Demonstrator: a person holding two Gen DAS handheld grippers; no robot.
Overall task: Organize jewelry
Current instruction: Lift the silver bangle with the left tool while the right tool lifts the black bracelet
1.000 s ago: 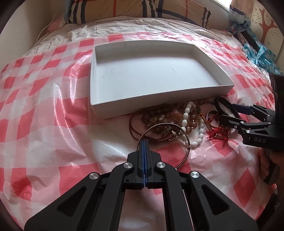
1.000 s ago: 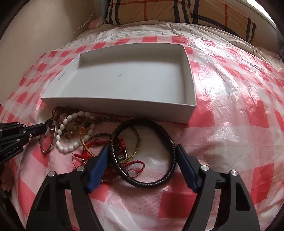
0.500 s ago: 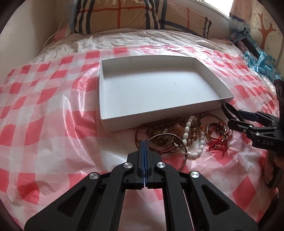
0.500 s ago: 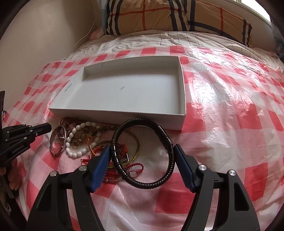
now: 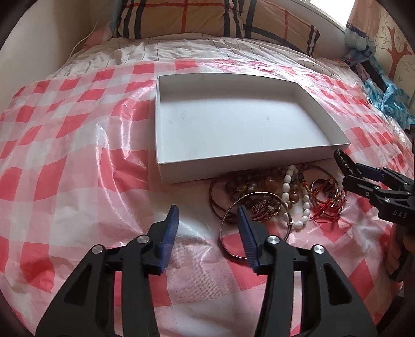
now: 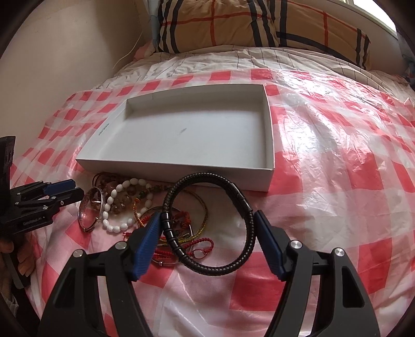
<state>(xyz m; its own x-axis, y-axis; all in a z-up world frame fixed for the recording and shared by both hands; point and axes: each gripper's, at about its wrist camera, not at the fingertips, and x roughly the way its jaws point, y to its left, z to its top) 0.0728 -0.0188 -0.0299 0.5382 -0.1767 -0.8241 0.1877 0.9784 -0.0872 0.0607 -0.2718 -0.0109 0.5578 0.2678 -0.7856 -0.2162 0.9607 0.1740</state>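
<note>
A shallow white box (image 5: pixel 259 158) (image 6: pixel 181 171) lies empty on the checked sheet. In front of it is a pile of jewelry: a metal bangle (image 5: pixel 230 212) (image 6: pixel 89 207), a white bead bracelet (image 5: pixel 285 186) (image 6: pixel 114 220), brown beads (image 5: pixel 238 184) and red cords (image 5: pixel 326 207) (image 6: pixel 199 243). My left gripper (image 5: pixel 207 215) is open and empty, its right finger at the bangle's left edge. My right gripper (image 6: pixel 207 230) is shut on a black braided bracelet (image 6: pixel 241 199), its pads pressing both sides, lifted above the pile. The bracelet shows in the left wrist view (image 5: pixel 343 160).
A red and white checked plastic sheet (image 5: pixel 77 155) (image 6: pixel 337 155) covers the bed. A plaid pillow (image 5: pixel 207 18) (image 6: pixel 246 23) lies behind the box. A wall is at the left. Blue fabric (image 5: pixel 389 98) lies at the right edge.
My left gripper has opened and let go of the metal bangle, which lies on the pile. Both grippers have drawn back and up. The right one still holds the black bracelet.
</note>
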